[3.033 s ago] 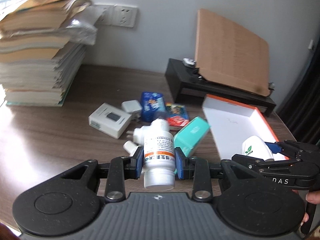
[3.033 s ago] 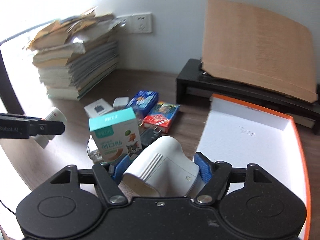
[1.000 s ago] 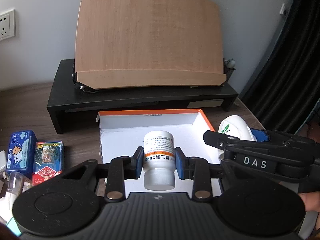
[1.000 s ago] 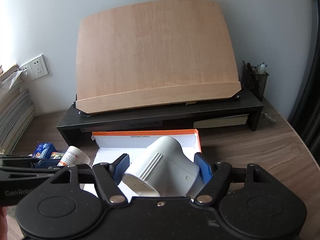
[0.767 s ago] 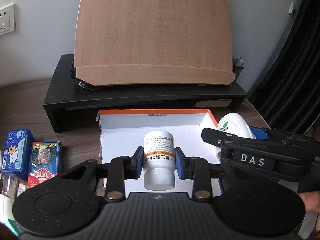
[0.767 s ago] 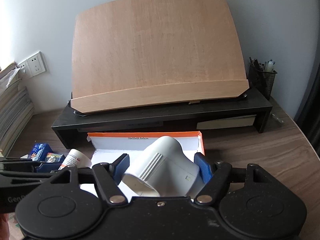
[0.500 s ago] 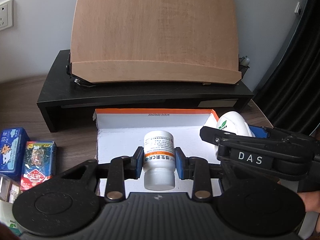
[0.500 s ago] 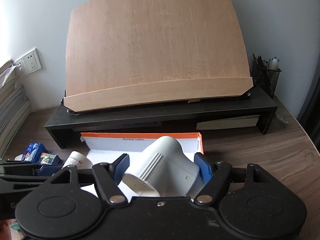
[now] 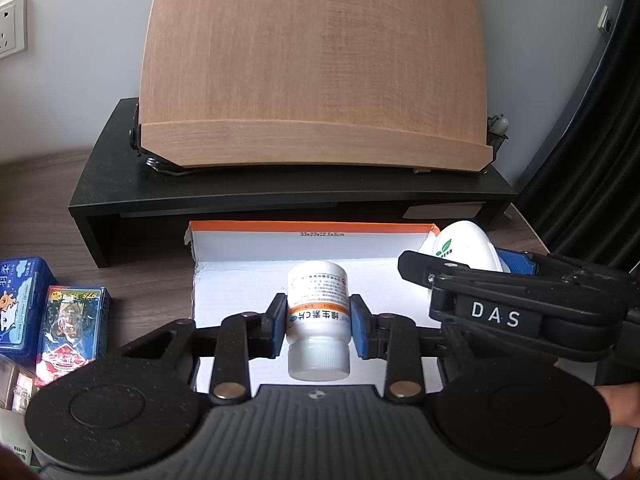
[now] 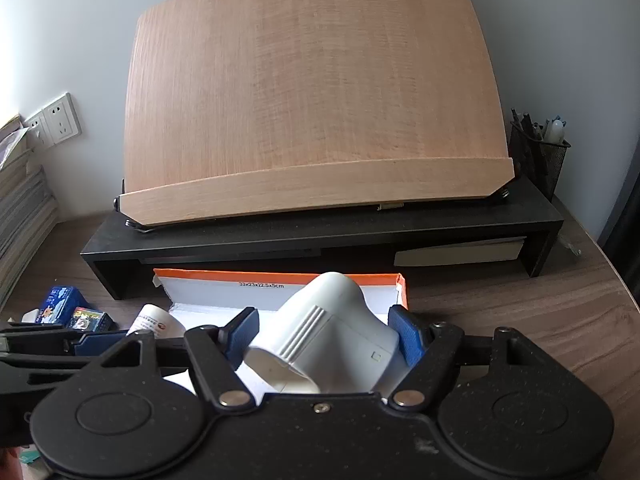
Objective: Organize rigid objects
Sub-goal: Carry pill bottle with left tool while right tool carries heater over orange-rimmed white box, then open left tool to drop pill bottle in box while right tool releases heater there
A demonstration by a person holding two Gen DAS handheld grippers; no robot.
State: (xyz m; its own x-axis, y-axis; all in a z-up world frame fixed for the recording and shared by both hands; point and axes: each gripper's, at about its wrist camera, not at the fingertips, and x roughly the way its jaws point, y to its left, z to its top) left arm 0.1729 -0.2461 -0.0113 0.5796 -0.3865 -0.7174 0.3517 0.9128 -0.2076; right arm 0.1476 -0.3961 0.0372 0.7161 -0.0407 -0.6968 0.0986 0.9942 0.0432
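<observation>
Two claws in frame, one item each. Left claw (image 9: 319, 327) is clamped on one white pill bottle (image 9: 318, 320); blue pads press the orange-banded label, cap toward the camera. The bottle hangs over the white floor of one open box with an orange rim (image 9: 308, 227), which sits on the desk (image 9: 152, 284) in front of one black monitor riser (image 9: 280, 196).

Right claw (image 10: 324, 334) grips one white plastic elbow-shaped piece (image 10: 326, 332), ribbed at the bend, open end toward the camera, held over the right half of the same box. Its jaws stand wide, pads against both flanks.

One wooden reading board (image 10: 312, 92) leans on the riser at 12 o'clock. One mesh pen cup (image 10: 538, 156) stands at the riser's right end, 2 o'clock in the right view; contents too small to count. Wall sockets (image 10: 56, 122) at 9 o'clock; number of plates unclear.

Two small packs on the desk at 9 o'clock in the left view: one blue pack (image 9: 20, 304), one red-and-blue pack (image 9: 72, 324). More boxes at 8 o'clock are cut off by the frame and the claw body; count unclear. A paper stack (image 10: 20, 208) is cropped at the left edge. One fingertip (image 9: 620, 404) shows at 4 o'clock. Label print is mostly illegible.
</observation>
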